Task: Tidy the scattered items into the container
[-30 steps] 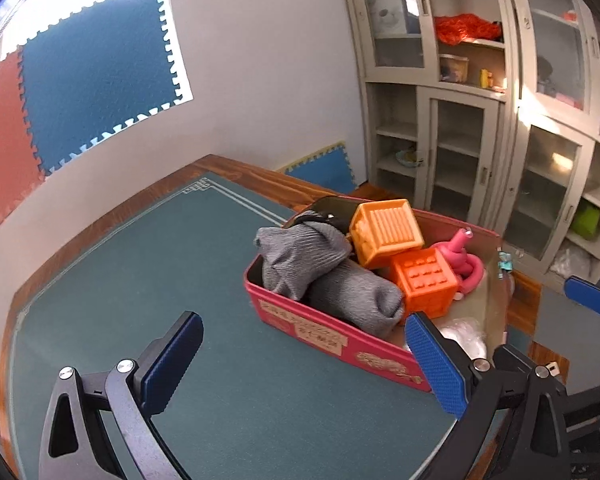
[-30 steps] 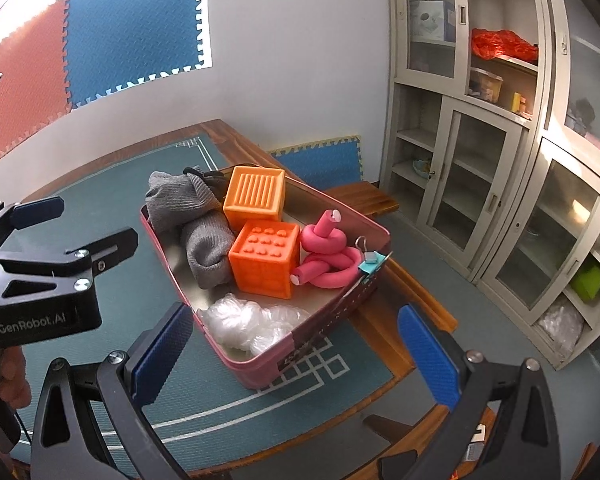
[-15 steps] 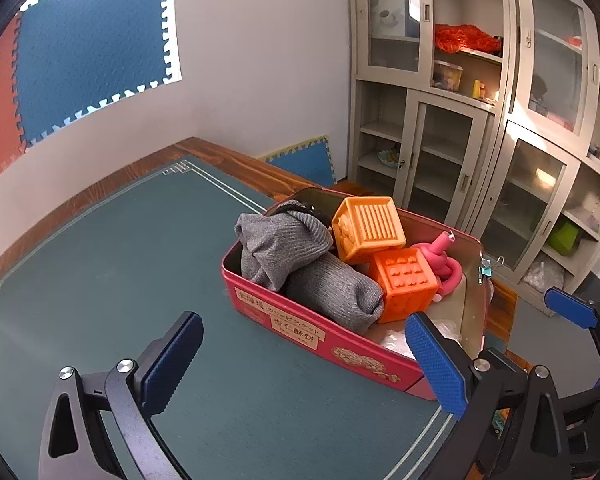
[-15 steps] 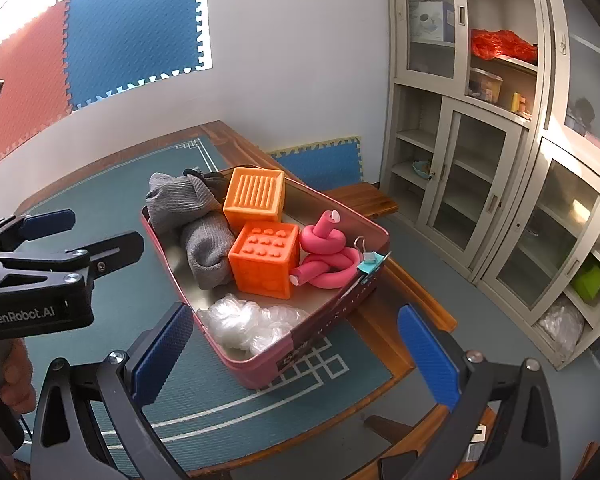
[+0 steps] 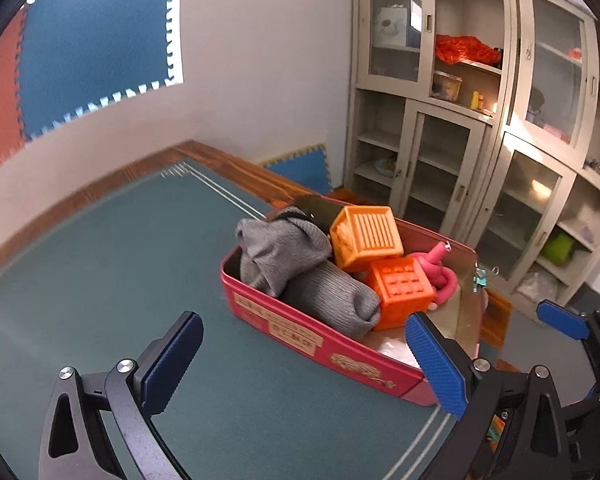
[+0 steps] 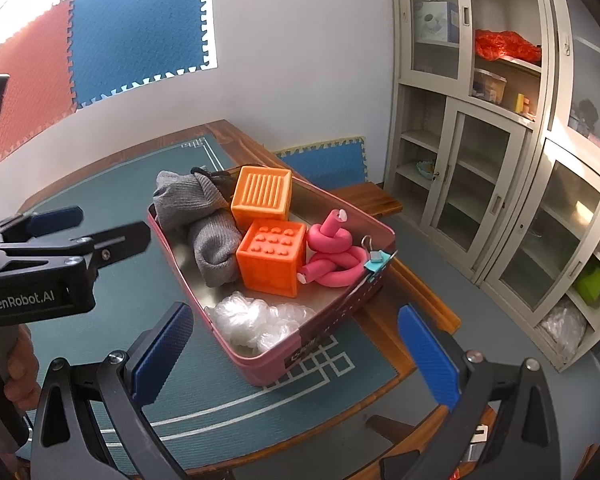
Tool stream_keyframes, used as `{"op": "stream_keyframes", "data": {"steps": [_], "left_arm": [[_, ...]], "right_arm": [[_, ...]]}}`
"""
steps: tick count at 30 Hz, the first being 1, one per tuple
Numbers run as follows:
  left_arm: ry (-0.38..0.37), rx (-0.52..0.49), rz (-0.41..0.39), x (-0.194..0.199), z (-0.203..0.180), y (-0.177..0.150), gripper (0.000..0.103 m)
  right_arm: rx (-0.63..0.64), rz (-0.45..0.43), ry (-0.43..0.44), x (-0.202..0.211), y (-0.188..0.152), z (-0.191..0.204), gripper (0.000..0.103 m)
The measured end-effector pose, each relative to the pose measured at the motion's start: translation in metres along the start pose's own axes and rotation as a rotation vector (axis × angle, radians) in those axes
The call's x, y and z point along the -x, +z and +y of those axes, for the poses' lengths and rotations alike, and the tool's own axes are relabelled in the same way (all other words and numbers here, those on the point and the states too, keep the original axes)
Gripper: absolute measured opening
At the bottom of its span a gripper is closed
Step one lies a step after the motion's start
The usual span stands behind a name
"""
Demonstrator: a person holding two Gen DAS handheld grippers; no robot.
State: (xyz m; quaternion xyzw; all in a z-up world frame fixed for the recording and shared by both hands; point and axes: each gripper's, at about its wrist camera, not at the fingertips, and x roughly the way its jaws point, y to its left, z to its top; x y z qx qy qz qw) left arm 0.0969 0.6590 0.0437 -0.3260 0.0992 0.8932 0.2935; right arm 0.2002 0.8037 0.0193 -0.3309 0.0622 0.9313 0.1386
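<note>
A pink tin (image 5: pixel 300 334) stands on the green table mat (image 5: pixel 112 264). It holds a grey cloth (image 5: pixel 284 248), two orange cubes (image 5: pixel 366 238) (image 5: pixel 402 294) and a knotted pink foam tube (image 5: pixel 440 270). My left gripper (image 5: pixel 304 364) hovers open and empty just in front of the tin's near wall. In the right wrist view the tin (image 6: pixel 260 364) also shows crumpled clear plastic (image 6: pixel 256 316) and a teal binder clip (image 6: pixel 374 264) on its rim. My right gripper (image 6: pixel 294 360) is open and empty above the tin's near corner. The left gripper (image 6: pixel 84 226) sits to the tin's left.
The tin lies near the table's right corner, where the wooden edge (image 6: pixel 416 292) drops to the floor. Glass-door cabinets (image 5: pixel 460 120) fill the right side. Foam mats hang on the wall (image 6: pixel 140 32). A hand (image 6: pixel 18 368) grips the left tool.
The left wrist view has swung slightly right toward the cabinets, and the left gripper has drifted a little toward the tin. The right gripper has held still. Both stayed open and empty.
</note>
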Motion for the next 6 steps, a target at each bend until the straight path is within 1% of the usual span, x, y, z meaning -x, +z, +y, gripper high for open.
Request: {"op": "stream_keyframes", "data": {"steps": [2, 6], "left_arm": [[0.023, -0.006, -0.01, 0.0017, -0.0015, -0.0007, 0.102], [0.031, -0.018, -0.003, 0.0003, -0.0024, 0.0004, 0.102]], "right_arm": [[-0.005, -0.001, 0.0, -0.0002, -0.0002, -0.0003, 0.103], [-0.011, -0.005, -0.001, 0.001, 0.0002, -0.001, 0.103]]}}
